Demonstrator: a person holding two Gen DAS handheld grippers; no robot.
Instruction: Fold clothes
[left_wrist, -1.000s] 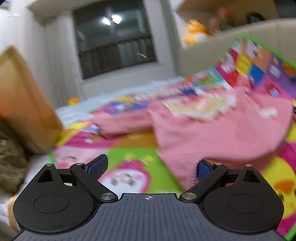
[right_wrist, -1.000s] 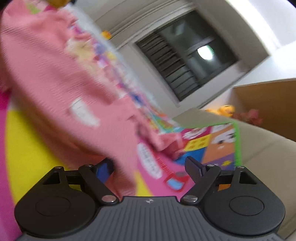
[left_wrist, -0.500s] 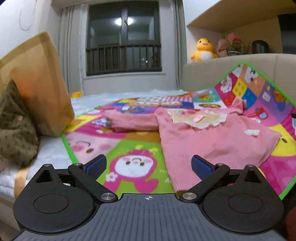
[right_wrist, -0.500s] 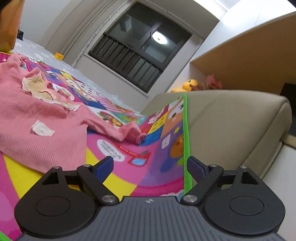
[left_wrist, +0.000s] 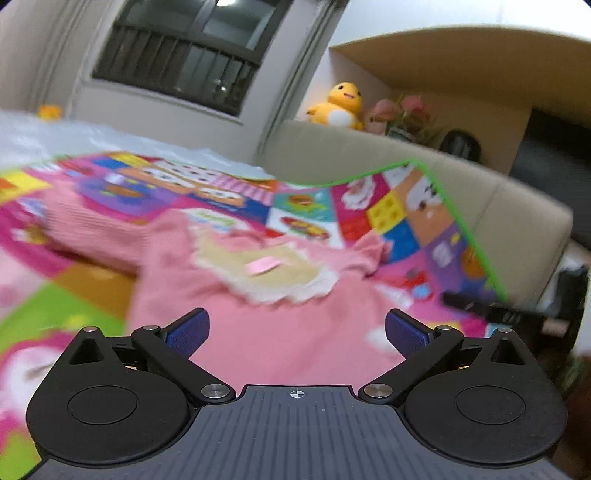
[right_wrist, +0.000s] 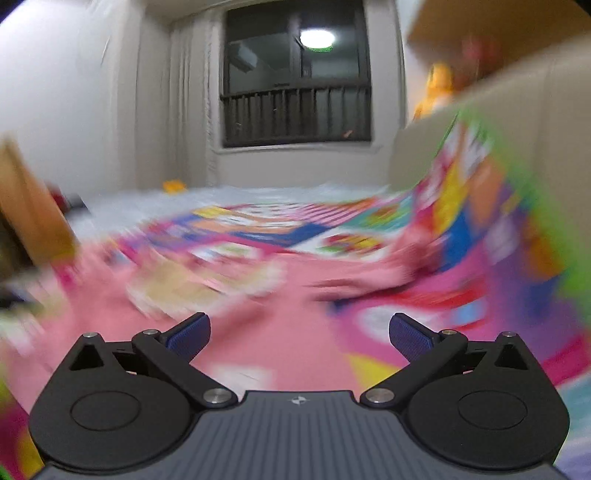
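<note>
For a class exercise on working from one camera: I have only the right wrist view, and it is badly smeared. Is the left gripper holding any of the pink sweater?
Observer: No. The left gripper is open with nothing between its fingers, above the pink sweater.
Operator: Which side of the sweater faces up?
Observer: The cream lace collar faces up, with a small pink tag on it.
Operator: And the sleeves?
Observer: One sleeve stretches out to the left across the play mat.
</note>
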